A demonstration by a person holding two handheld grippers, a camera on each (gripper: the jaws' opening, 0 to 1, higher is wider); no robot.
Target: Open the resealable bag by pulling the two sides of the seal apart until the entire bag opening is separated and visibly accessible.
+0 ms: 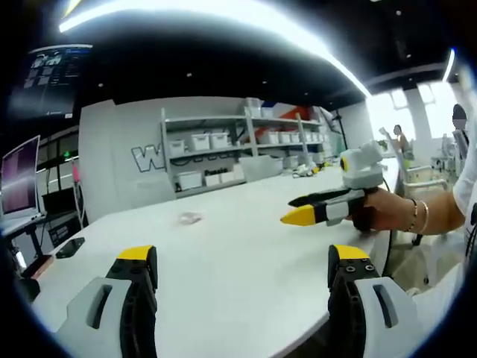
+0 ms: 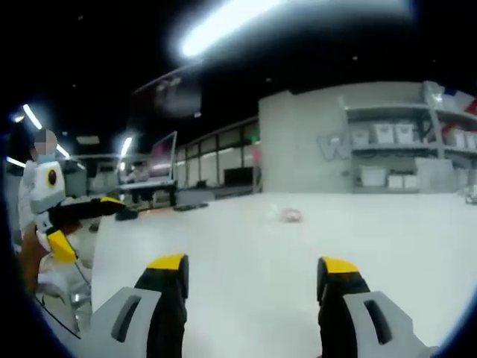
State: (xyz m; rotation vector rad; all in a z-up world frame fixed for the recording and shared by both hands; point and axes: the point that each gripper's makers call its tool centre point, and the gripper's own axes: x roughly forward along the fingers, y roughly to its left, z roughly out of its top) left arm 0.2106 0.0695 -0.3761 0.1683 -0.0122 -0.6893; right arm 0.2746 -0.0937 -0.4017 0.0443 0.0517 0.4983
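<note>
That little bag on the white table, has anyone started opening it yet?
Nothing looks done: the bag lies alone, apart from both tools. The left hand-held gripper and right hand-held gripper are open and hold nothing. Reaching it, gripping the seal and pulling it apart all remain.

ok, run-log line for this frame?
phase: approach | left gripper: open, empty | right gripper: open, empty | bag: flat on white table, untouched, seal state unclear

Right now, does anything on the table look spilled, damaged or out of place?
Nothing stands out. The bag lies alone on the white table, too small to judge its seal. Both tongs, left and right, are open.
</note>
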